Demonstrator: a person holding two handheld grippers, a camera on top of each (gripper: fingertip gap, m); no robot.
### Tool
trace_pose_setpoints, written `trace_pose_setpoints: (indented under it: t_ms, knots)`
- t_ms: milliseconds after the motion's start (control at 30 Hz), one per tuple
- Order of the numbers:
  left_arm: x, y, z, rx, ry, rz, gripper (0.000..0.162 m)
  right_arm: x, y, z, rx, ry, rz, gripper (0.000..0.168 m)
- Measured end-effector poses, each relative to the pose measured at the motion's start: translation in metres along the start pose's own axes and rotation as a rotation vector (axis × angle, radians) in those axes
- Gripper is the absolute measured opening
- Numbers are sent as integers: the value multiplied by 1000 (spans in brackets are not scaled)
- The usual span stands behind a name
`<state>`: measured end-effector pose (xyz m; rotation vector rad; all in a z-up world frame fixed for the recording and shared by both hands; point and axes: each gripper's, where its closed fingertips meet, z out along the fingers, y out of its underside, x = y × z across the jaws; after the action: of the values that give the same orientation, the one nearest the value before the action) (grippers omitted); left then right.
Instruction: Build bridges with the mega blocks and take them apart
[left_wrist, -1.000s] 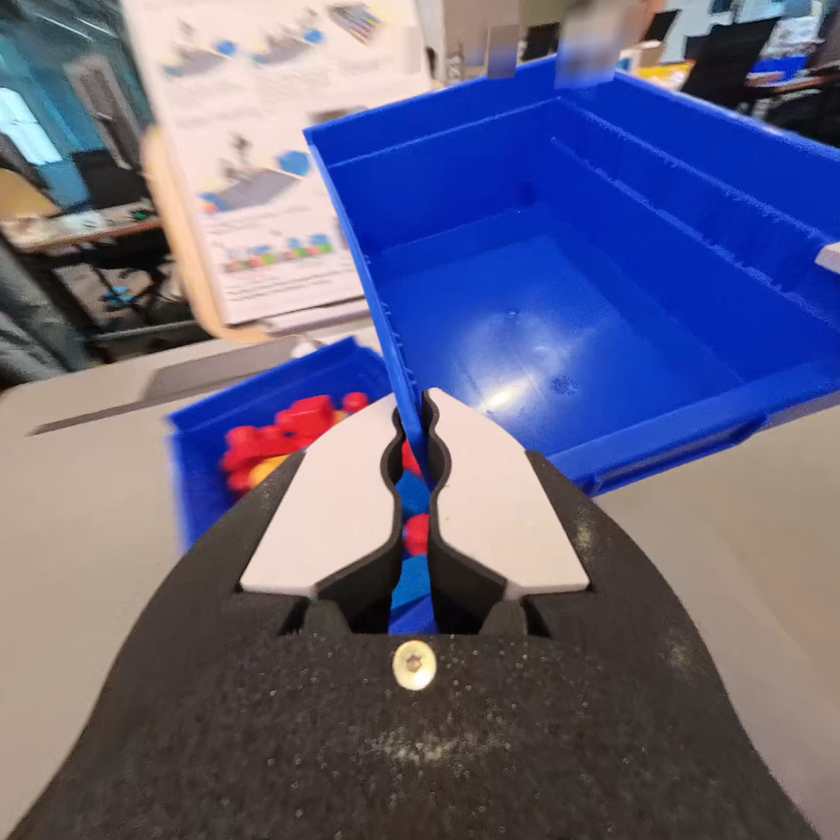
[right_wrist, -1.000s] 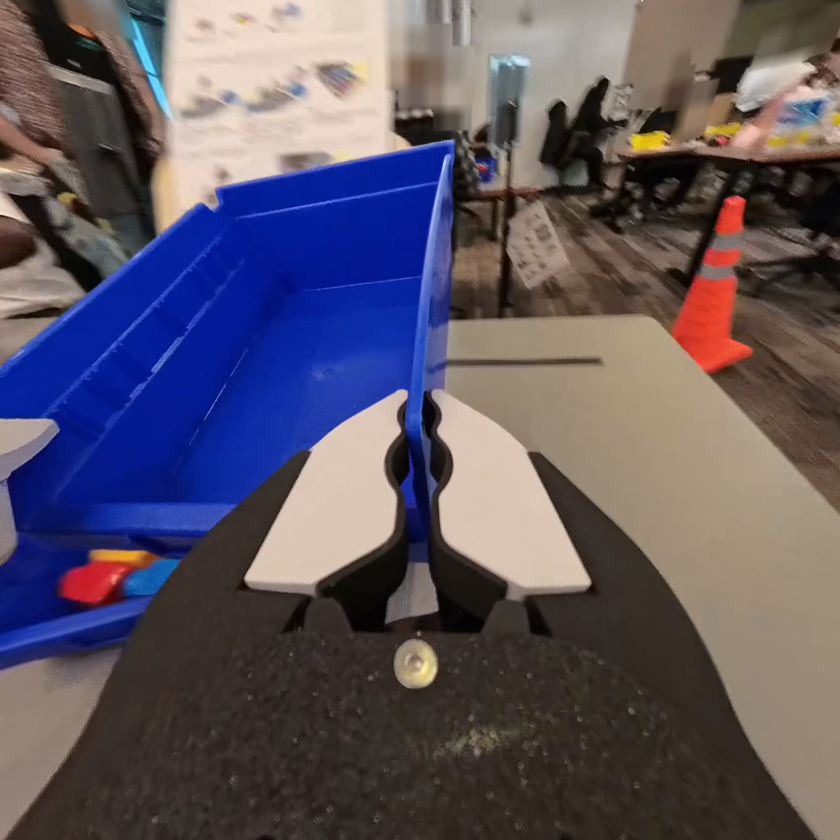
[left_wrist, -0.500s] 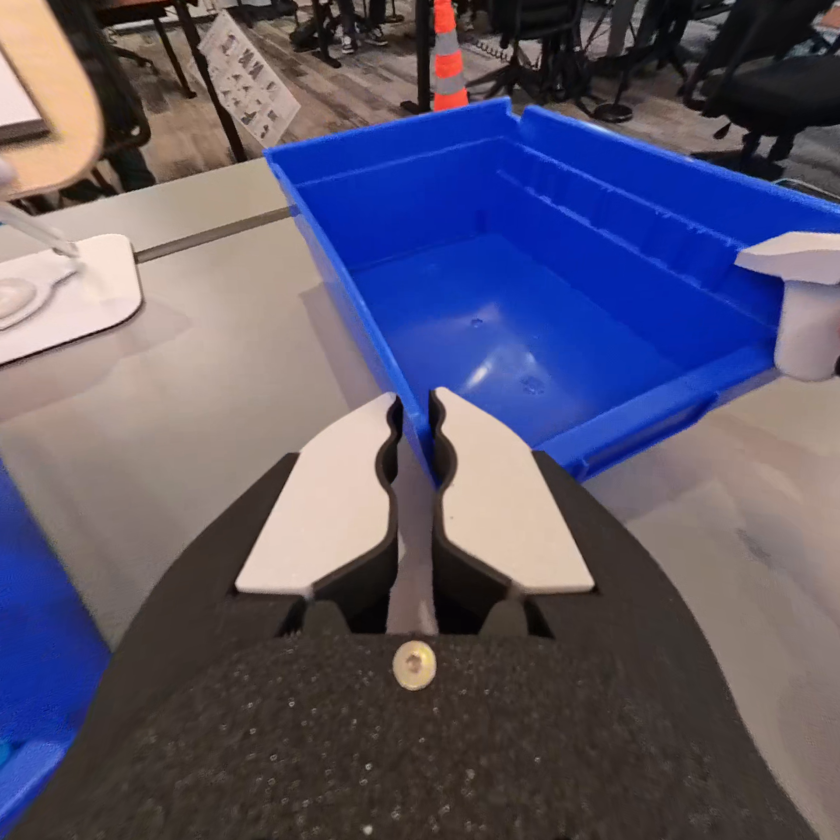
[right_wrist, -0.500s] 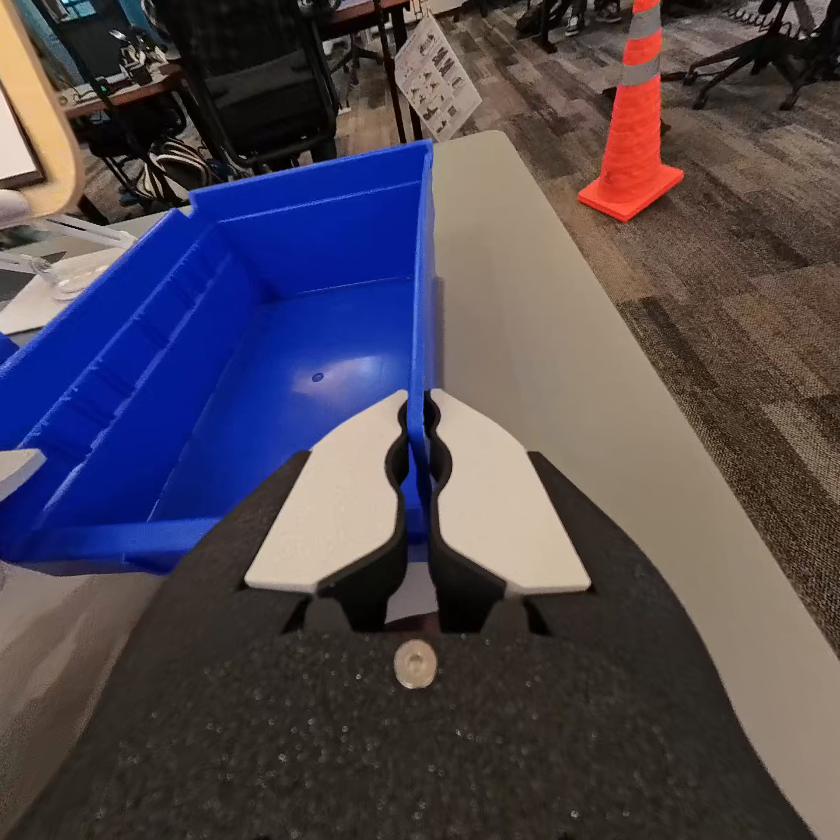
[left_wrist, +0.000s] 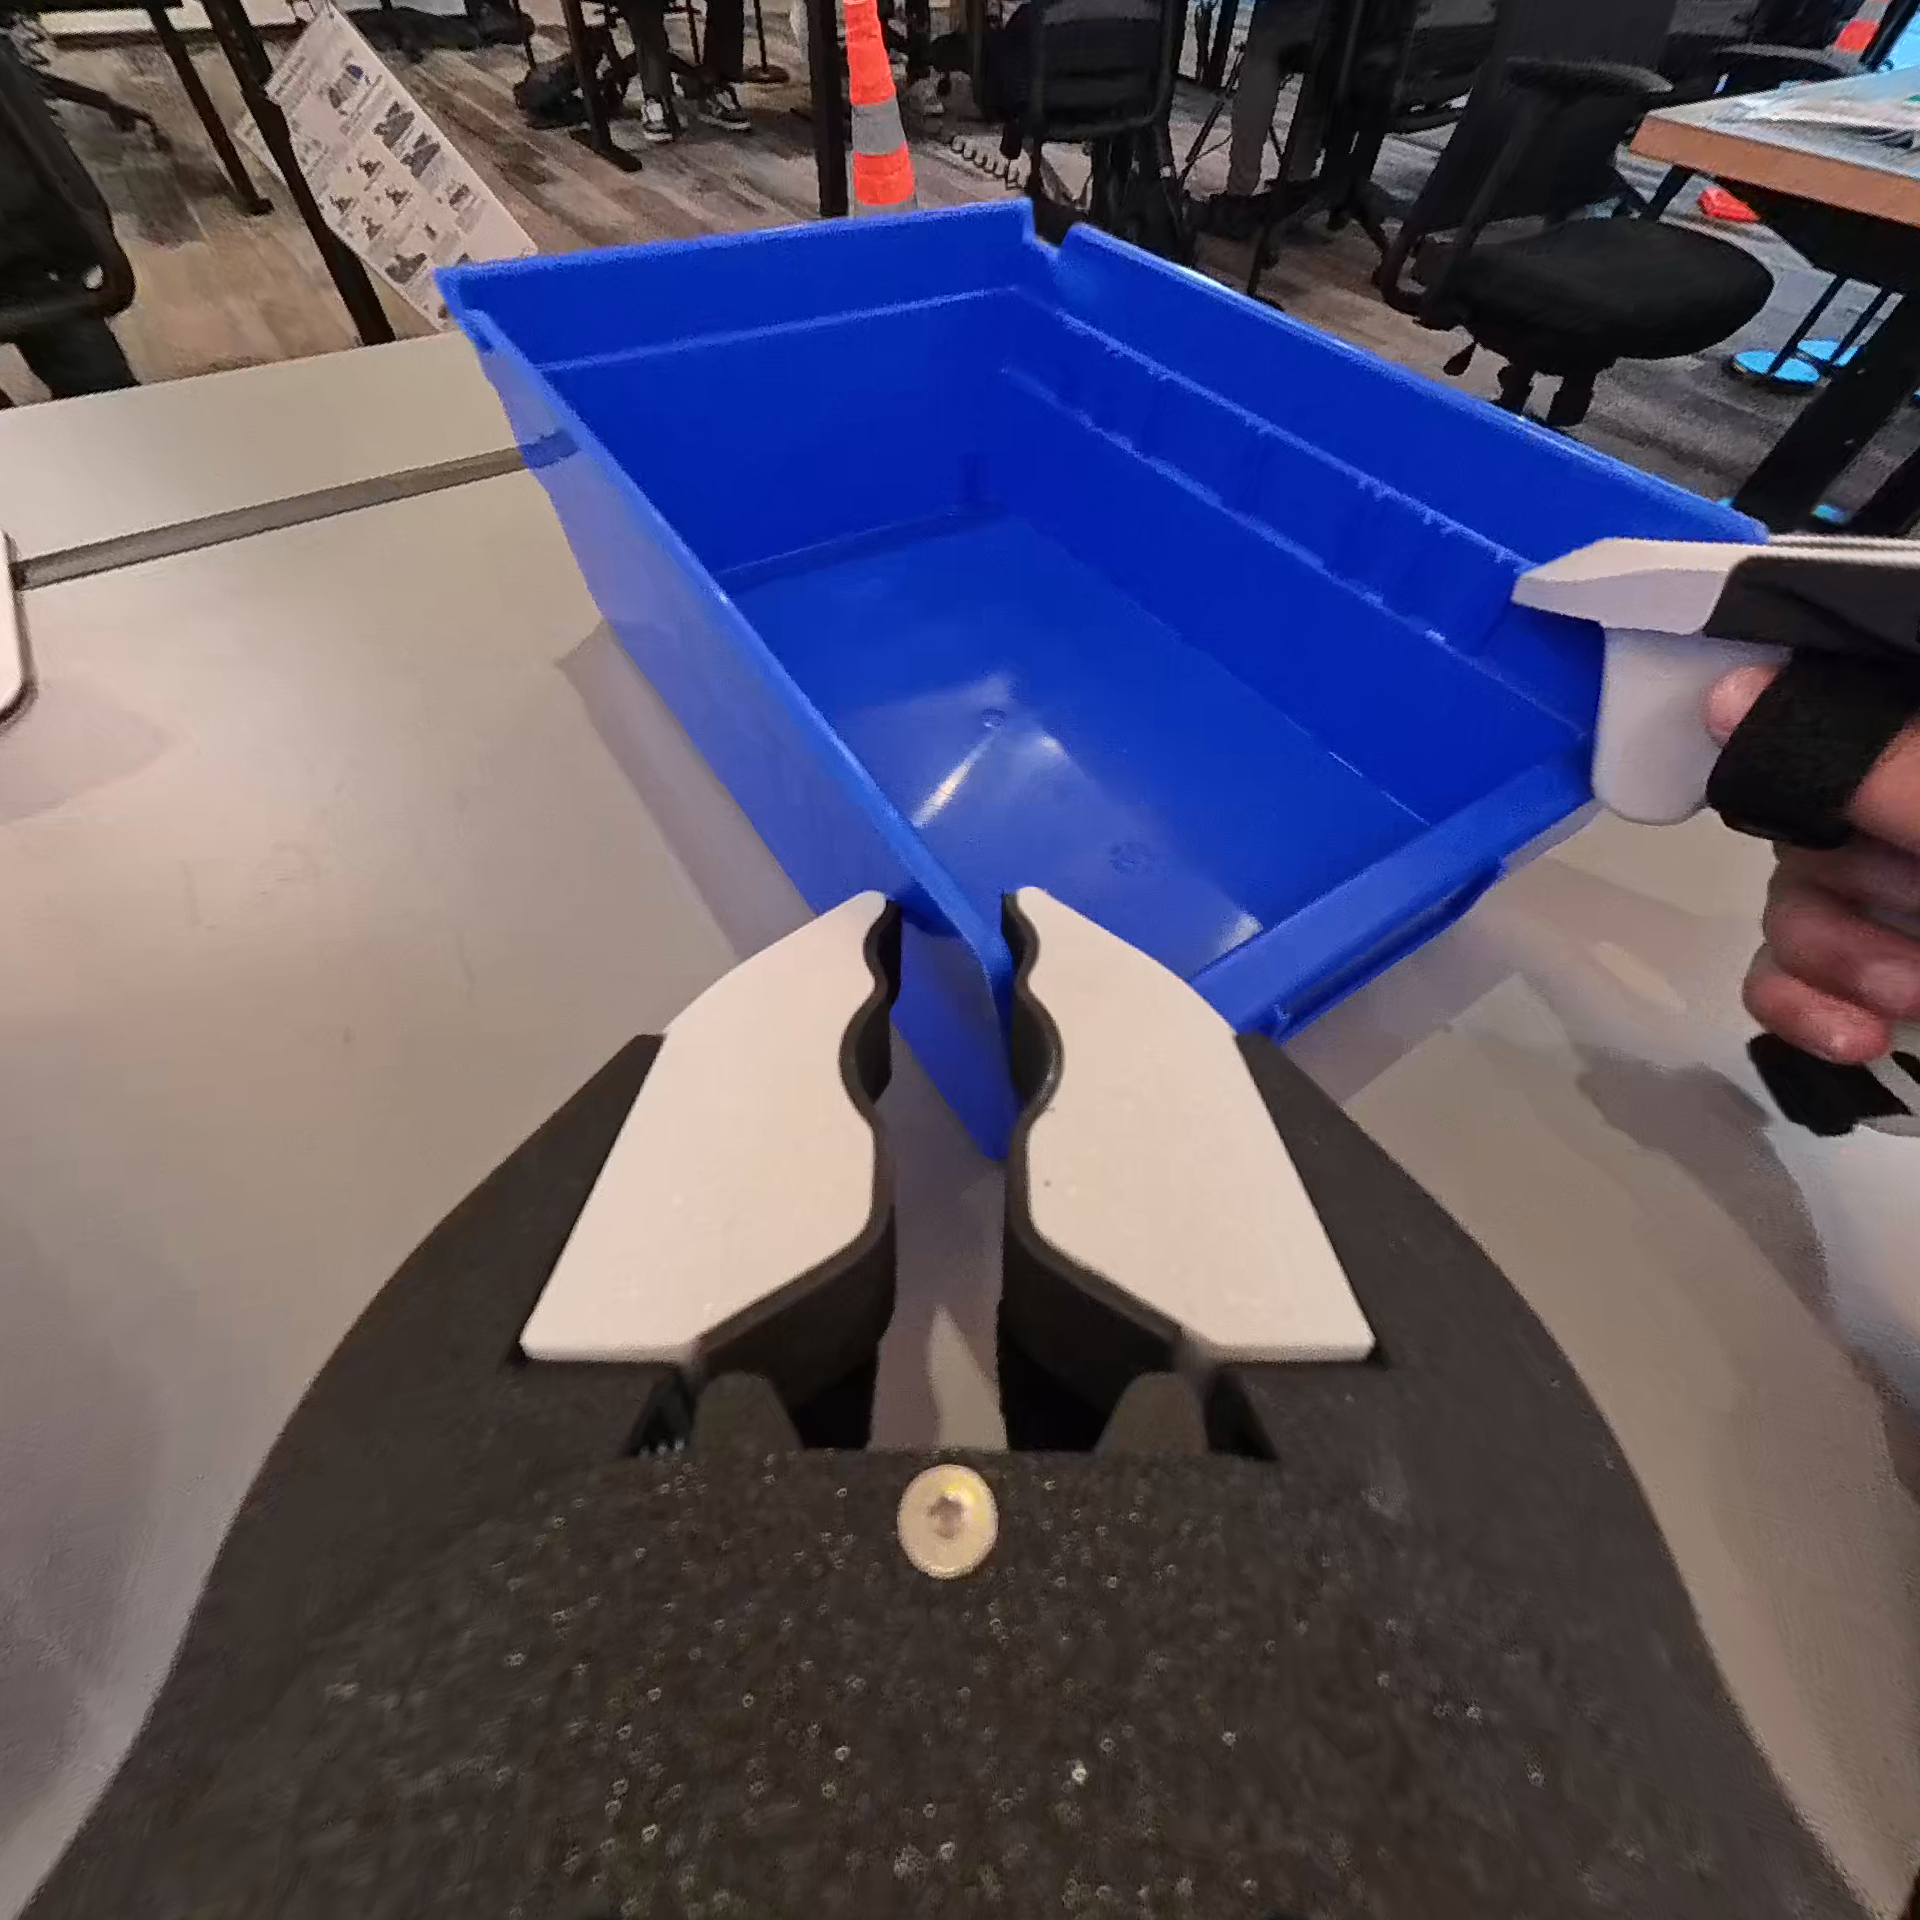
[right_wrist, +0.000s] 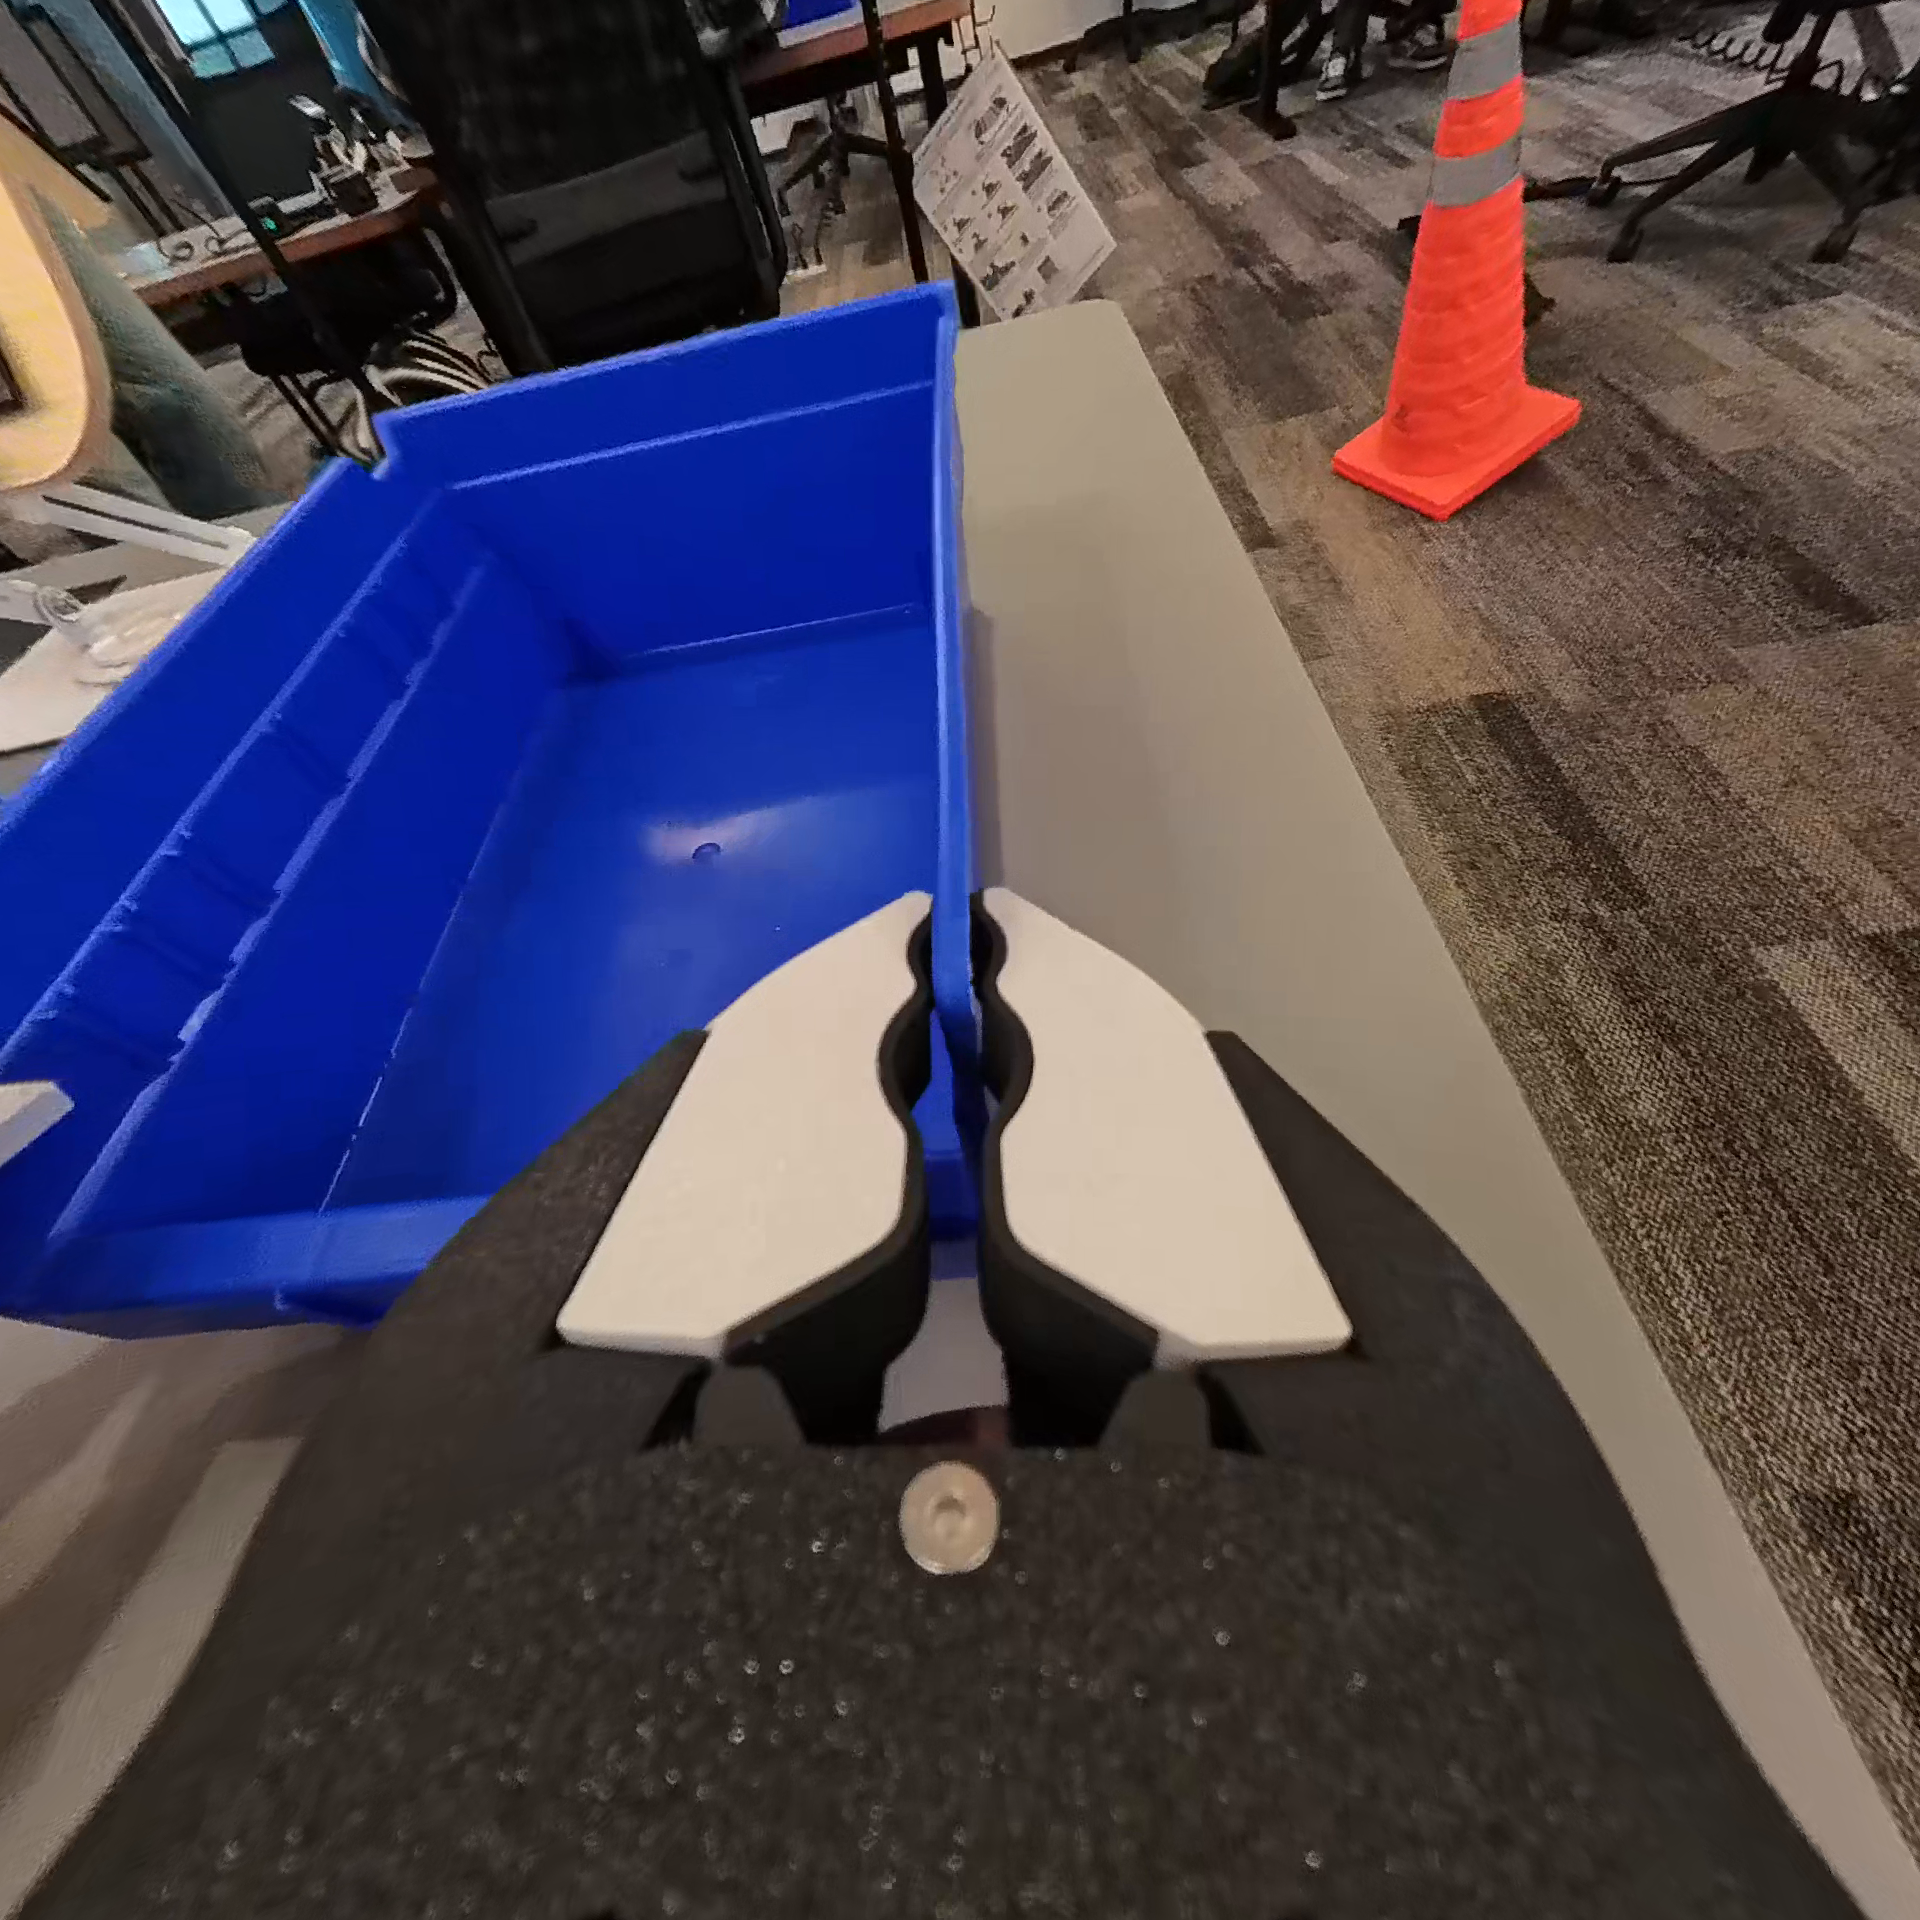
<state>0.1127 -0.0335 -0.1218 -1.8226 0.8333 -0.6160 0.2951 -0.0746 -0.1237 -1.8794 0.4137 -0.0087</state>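
Note:
A big blue bin (left_wrist: 1039, 436), empty inside, rests on the grey table (left_wrist: 312, 831). My left gripper (left_wrist: 948, 914) is open at the bin's near left corner. The bin's left wall still stands between its pads, which do not press on it. My right gripper (right_wrist: 956, 909) is shut on the bin's right wall (right_wrist: 951, 623) near the front corner. The right gripper also shows in the left wrist view (left_wrist: 1621, 623) at the bin's right rim, with a person's hand behind it. No mega blocks are in view.
The table's right edge (right_wrist: 1299, 727) runs close beside the bin, with carpet floor beyond. An orange cone (right_wrist: 1465, 312) stands on the floor. A white stand base (left_wrist: 8, 644) lies at the table's far left. Office chairs and desks fill the background. The tips of one gripper are about 20 cm away from the tips of the other.
The bin was tipped up over a smaller bin of blocks; both grippers have brought it down level onto the table. My left jaws have opened off its wall. The right stays clamped.

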Motion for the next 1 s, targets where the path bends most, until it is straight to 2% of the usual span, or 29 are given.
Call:
trace_pose_setpoints:
  t_ms: [67,100,133,233,300,367,433,500,567,633,767,867,933,1000]
  knots:
    - [4,0,-5,-7,37,-10,22,0,0,0,13,2,-21,10]
    - [5,-1,-12,-15,59,-16,40,0,-1,-3,16,10,-36,27]
    - [4,-4,-25,-13,74,-16,58,-1,-7,-11,46,25,-48,37]
    - [-15,-15,-82,12,101,29,65,-10,-45,-52,183,125,-112,49]
    - [-54,-18,-130,28,39,45,65,-53,-69,-77,279,77,-168,46]
    - [-119,-13,-179,31,-117,37,64,-130,-73,-86,308,-99,-213,43]
    - [-191,10,-222,-25,-315,8,65,-224,-45,-82,224,-358,-207,44]
    - [-250,37,-256,-54,-488,-60,72,-306,0,-72,94,-560,-183,43]
    - [-280,63,-267,-58,-534,-165,72,-351,39,-54,-17,-597,-229,43]
    - [-292,83,-260,-69,-515,-256,72,-369,55,-33,-19,-540,-284,40]
    - [-291,90,-242,-37,-453,-351,58,-392,73,0,-94,-522,-225,33]
    - [-300,89,-239,-43,-504,-325,29,-398,86,23,-148,-460,-248,23]
    - [-304,89,-242,-40,-522,-327,20,-404,89,24,-147,-457,-246,20]
    - [-311,89,-249,-52,-595,-288,9,-402,84,19,-113,-376,-228,3]
